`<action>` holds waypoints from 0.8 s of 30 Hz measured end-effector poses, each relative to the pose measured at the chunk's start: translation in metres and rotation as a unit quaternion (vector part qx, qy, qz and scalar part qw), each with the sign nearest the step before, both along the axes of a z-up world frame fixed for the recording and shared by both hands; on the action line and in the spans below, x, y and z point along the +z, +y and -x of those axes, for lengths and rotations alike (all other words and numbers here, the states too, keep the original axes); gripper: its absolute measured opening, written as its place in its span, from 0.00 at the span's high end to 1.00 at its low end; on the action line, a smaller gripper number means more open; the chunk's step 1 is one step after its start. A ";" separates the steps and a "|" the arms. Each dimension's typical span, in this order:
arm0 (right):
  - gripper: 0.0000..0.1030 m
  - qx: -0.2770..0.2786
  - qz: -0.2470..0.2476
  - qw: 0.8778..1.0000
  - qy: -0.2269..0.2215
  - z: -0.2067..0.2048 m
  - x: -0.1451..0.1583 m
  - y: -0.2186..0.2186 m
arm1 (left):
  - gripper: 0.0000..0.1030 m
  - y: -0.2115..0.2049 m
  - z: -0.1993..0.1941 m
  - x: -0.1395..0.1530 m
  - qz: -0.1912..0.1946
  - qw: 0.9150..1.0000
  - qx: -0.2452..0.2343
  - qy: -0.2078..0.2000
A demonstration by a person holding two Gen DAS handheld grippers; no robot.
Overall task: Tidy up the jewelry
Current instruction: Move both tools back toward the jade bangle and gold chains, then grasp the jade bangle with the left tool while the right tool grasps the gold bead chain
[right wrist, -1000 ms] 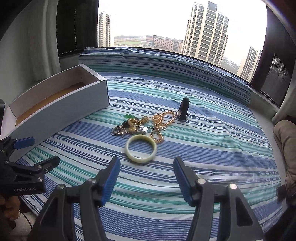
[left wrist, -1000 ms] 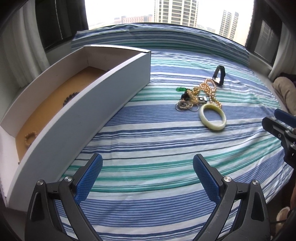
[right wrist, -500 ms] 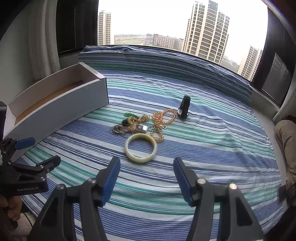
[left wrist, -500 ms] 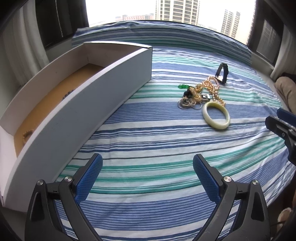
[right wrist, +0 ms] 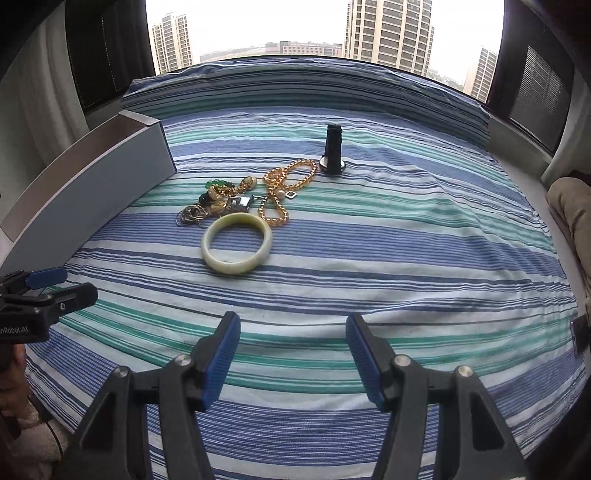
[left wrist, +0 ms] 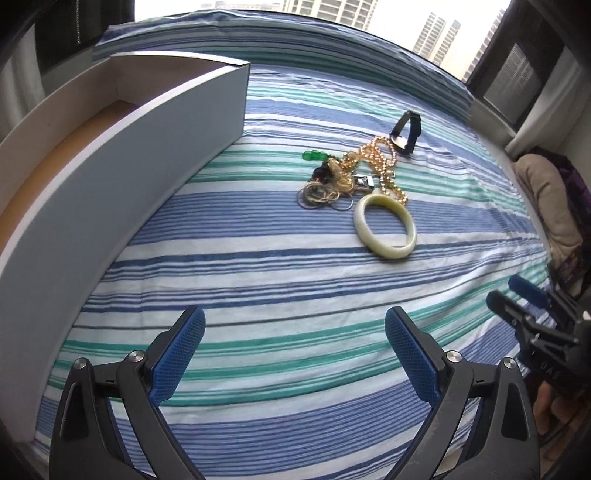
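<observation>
both grippers, left gripper and right gripper, hover with jaws spread and empty: approach step, nothing picked yet. the jade bangle lies flat on the striped bedspread, touching the jewelry pile, opening upward, no distinct long axis; the next move likely calls for one finger inside the ring, then transfer to the white box

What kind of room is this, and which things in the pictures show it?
Most likely a bedroom in a high apartment. The jewelry lies on a striped bedsheet that covers a wide bed, a large window behind it looks out on tower blocks, and a white drawer sits on the bed.
</observation>
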State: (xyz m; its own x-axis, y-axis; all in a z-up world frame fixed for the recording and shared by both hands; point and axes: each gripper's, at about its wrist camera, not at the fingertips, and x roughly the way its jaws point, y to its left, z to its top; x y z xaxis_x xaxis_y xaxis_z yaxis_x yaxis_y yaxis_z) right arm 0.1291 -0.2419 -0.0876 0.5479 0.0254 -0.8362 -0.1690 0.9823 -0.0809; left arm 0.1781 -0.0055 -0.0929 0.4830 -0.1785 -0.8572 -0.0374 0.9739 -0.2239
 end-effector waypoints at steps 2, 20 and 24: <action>0.41 -0.006 -0.004 1.000 0.007 0.001 -0.005 -0.005 | 0.06 -0.015 -0.022 0.003 0.005 1.000 -0.011 -0.005; 0.41 -0.023 -0.033 0.999 -0.022 -0.015 0.012 -0.044 | 0.92 -0.074 -0.084 -0.053 -0.040 0.998 -0.031 0.032; 0.41 0.004 -0.110 0.994 -0.015 -0.058 0.014 -0.051 | 0.92 -0.052 -0.062 -0.057 -0.036 0.998 -0.032 0.041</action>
